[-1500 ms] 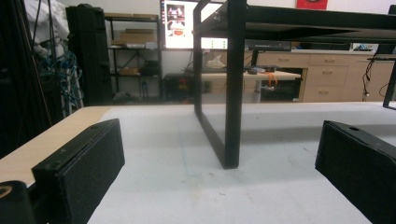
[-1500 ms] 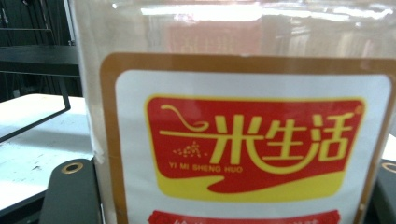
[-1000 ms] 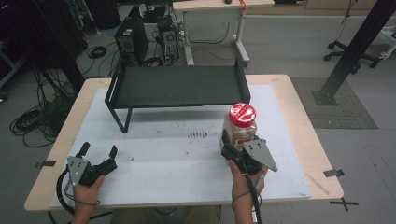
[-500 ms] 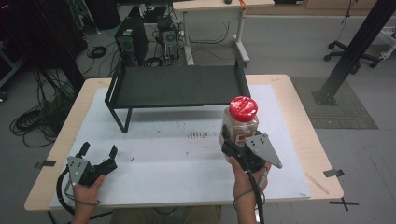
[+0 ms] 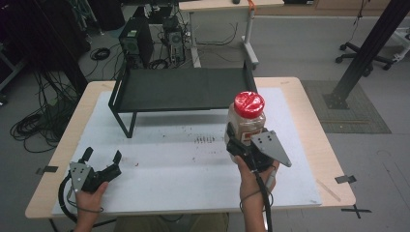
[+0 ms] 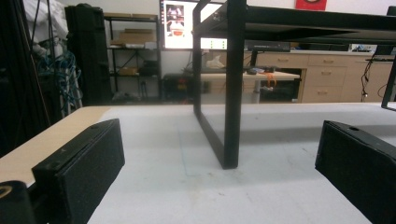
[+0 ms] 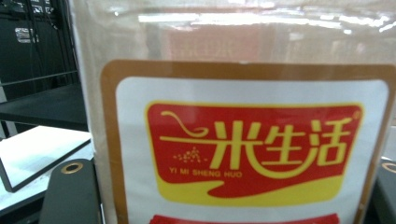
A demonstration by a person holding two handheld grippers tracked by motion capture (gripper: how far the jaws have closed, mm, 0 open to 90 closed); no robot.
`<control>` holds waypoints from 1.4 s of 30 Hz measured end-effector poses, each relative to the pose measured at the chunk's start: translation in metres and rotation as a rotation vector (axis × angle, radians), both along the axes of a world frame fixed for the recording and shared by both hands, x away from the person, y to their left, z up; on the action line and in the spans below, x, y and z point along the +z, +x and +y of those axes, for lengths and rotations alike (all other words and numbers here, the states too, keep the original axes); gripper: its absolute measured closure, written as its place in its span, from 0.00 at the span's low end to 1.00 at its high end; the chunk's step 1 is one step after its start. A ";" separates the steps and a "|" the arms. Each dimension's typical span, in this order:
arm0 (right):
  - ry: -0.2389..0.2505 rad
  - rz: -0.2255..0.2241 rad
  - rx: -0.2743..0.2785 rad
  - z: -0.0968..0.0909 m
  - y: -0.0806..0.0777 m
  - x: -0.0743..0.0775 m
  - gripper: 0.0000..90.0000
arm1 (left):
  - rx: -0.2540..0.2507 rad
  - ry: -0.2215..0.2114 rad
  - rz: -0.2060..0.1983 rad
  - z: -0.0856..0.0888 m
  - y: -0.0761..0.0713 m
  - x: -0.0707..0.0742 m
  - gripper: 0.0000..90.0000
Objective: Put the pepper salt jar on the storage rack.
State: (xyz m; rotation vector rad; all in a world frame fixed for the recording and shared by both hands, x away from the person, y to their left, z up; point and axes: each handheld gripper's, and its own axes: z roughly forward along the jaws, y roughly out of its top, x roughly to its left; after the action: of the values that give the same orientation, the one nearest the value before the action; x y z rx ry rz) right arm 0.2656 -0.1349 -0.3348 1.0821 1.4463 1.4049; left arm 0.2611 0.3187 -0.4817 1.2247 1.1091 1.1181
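A clear jar [image 5: 246, 123] with a red lid is held upright above the white mat, right of centre. My right gripper [image 5: 241, 142] is shut on the jar. In the right gripper view the jar's red and yellow label [image 7: 252, 149] sits right in front of the camera, between the jaws. My left gripper [image 5: 101, 157] rests open near the table's front left corner with nothing between its jaws. A black low shelf [image 5: 186, 89] stands at the back of the mat; its leg [image 6: 231, 93] rises ahead in the left gripper view.
The white mat [image 5: 174, 164] covers most of the wooden table [image 5: 309, 111]. Past the far edge are a computer tower [image 5: 133, 43], cables on the floor and a desk. A black post [image 5: 367, 50] stands to the right of the table.
My right gripper has lifted the jar a little higher and moved it slightly away from the front edge. The left gripper has stayed where it was.
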 end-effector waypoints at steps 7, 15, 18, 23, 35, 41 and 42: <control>0.012 -0.003 0.014 0.005 0.004 0.009 0.28 | 0.000 -0.001 0.000 0.000 0.000 0.000 0.02; 0.005 -0.008 0.027 0.013 0.010 0.016 0.28 | -0.002 -0.002 -0.001 0.000 0.000 0.000 0.02; 0.005 -0.009 0.031 0.016 0.012 0.018 0.28 | -0.002 -0.003 0.000 0.000 0.000 0.000 0.02; 0.010 -0.014 0.040 0.023 0.019 0.024 0.28 | -0.003 -0.002 0.000 0.000 0.000 0.000 0.02; 0.023 -0.015 0.046 0.036 0.036 0.033 0.28 | -0.006 -0.005 0.000 0.000 0.000 0.000 0.02; 0.021 -0.012 0.044 0.040 0.042 0.036 0.28 | -0.007 -0.004 0.000 0.000 0.000 0.000 0.02; 0.022 -0.012 0.045 0.041 0.043 0.037 0.28 | -0.007 -0.005 0.000 0.000 0.000 0.000 0.02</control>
State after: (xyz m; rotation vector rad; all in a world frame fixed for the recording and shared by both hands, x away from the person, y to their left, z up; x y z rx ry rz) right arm 0.3084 -0.0938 -0.2978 1.0589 1.4585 1.4598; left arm 0.2610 0.3190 -0.4817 1.2239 1.1059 1.1093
